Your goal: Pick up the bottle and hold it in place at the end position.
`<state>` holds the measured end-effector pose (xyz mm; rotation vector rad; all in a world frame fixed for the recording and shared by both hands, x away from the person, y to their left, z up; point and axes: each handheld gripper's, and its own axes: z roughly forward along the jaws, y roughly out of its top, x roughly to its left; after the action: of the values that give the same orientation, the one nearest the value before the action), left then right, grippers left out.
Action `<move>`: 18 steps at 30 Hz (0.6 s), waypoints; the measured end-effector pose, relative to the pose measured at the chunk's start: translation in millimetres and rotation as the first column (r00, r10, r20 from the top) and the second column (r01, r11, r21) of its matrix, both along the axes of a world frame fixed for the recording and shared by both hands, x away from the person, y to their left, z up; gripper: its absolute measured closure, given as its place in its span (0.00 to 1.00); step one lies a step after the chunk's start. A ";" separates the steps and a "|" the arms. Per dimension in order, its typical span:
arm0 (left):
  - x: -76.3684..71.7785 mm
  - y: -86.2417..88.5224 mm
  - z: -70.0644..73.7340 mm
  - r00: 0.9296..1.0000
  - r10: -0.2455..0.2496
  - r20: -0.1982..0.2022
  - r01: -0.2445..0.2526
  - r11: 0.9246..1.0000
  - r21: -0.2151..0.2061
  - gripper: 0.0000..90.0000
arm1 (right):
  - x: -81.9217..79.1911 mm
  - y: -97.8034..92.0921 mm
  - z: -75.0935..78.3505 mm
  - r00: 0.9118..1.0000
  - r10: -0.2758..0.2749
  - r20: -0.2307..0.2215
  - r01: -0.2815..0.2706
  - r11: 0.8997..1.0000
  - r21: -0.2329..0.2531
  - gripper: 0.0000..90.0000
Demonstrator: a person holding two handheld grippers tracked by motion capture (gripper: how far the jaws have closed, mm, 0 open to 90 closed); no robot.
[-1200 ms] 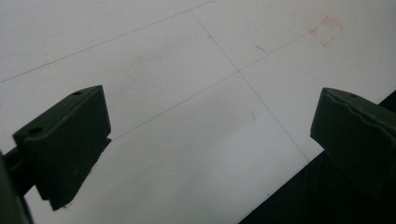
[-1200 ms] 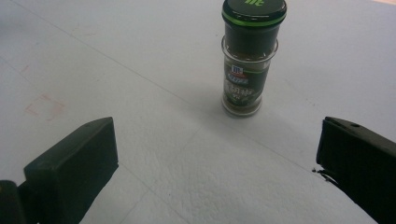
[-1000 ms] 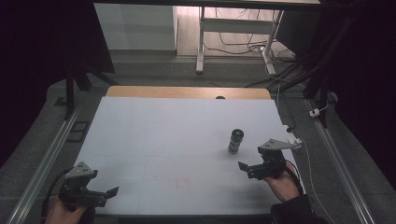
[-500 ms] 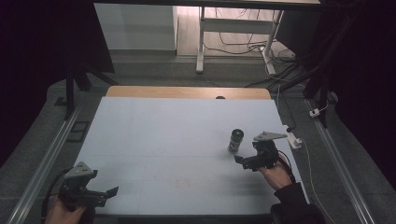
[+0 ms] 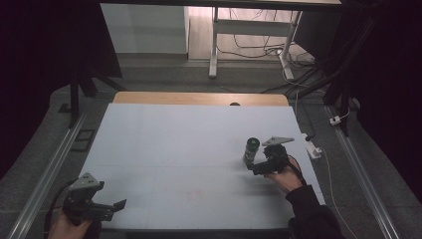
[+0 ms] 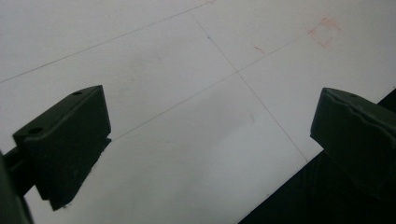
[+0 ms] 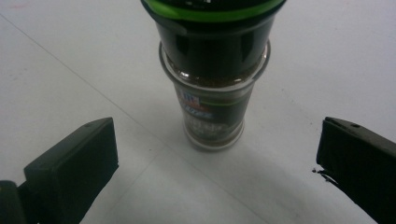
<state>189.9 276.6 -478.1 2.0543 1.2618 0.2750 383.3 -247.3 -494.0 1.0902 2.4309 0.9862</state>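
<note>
A small glass spice jar (image 5: 250, 151) with a dark, green-rimmed cap stands upright on the white tabletop (image 5: 174, 149), right of centre. My right gripper (image 5: 257, 169) sits just on the near side of it, jaws open and wide apart. In the right gripper view the spice jar (image 7: 214, 79) stands ahead of the jaws and between their lines, with nothing touching it. My left gripper (image 5: 115, 206) rests open near the table's front left corner. Its own view has bare tabletop (image 6: 187, 107) between the jaws.
A wooden strip (image 5: 199, 98) borders the table's far edge. Metal rails (image 5: 54, 164) run along both sides. A white plug block (image 5: 313, 149) and cable lie off the table's right edge. Faint red pencil marks (image 5: 195, 195) sit near the front centre.
My right gripper has moved left and forward toward the spice jar, closing the gap to it. The left gripper has stayed in place.
</note>
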 end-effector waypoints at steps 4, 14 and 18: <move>0.1 -0.1 -0.1 1.000 -0.001 -0.001 0.001 1.000 -0.001 0.00 | 5.8 5.2 -3.9 1.000 -0.002 0.005 0.002 1.000 -0.021 0.00; 0.2 -0.8 -0.3 1.000 -0.002 -0.003 0.002 1.000 0.005 0.00 | 15.6 7.8 -6.7 1.000 0.011 0.009 -0.011 1.000 0.004 0.18; 0.4 -0.8 -0.3 1.000 -0.003 -0.004 0.003 1.000 0.005 0.00 | 17.7 8.1 -5.5 1.000 0.029 0.011 -0.030 0.999 0.030 0.34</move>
<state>190.2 275.9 -478.3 2.0619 1.2622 0.2733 401.0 -239.2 -499.5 1.0588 2.4377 1.0382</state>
